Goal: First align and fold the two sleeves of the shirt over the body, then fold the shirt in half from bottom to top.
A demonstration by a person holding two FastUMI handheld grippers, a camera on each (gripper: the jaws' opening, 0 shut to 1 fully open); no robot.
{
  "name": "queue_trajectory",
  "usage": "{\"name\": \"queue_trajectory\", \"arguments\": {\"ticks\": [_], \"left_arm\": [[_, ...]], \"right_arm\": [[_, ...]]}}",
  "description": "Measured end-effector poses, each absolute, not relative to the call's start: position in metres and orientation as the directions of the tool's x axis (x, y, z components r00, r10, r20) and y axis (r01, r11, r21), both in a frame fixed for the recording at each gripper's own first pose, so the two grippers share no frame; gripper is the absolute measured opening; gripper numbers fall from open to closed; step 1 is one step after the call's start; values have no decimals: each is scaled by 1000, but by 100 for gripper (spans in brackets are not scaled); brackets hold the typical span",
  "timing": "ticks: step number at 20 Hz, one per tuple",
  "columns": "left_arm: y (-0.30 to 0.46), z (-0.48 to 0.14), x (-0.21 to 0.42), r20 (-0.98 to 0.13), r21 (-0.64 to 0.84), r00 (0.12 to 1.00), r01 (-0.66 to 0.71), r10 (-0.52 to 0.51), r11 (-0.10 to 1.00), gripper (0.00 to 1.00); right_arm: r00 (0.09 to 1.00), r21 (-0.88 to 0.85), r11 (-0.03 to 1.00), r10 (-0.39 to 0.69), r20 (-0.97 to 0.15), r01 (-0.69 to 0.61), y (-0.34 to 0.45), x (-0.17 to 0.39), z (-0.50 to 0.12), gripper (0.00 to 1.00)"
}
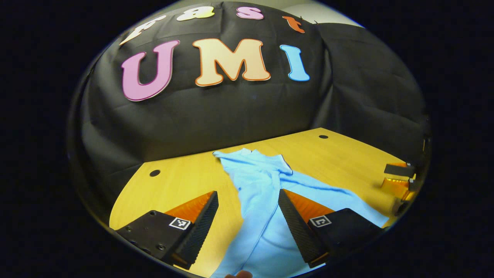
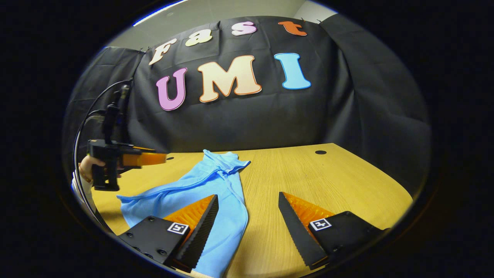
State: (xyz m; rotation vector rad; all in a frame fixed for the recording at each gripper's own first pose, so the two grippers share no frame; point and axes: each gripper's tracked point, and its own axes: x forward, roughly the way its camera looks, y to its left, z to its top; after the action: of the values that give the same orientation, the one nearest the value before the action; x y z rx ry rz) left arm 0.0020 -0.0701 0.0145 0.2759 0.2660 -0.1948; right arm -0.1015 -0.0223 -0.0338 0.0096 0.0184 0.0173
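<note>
Your left gripper (image 1: 248, 210) hangs with fingers spread wide, empty, over the crumpled light-blue cotton shirt (image 1: 262, 193) on the pale wooden counter (image 1: 185, 177); your right gripper (image 2: 248, 214) gapes empty beside it; no sleeve looks folded yet, so seemingly everything remains.

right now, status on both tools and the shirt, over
Left tool open above the shirt. Right tool open, nothing held. Light blue cotton shirt lies rumpled on the wooden table, not yet neatly folded. Nothing in the way.
</note>
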Motion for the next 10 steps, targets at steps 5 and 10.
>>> {"name": "queue_trajectory", "arguments": {"ticks": [5, 10], "left_arm": [[-34, -30, -61, -327, 216, 938, 195, -118, 957, 95], [-34, -68, -102, -383, 184, 914, 220, -136, 958, 96]], "right_arm": [[996, -30, 998, 61, -70, -63, -2, -127, -58, 98], [990, -43, 995, 86, -113, -92, 13, -151, -79, 94]]}}
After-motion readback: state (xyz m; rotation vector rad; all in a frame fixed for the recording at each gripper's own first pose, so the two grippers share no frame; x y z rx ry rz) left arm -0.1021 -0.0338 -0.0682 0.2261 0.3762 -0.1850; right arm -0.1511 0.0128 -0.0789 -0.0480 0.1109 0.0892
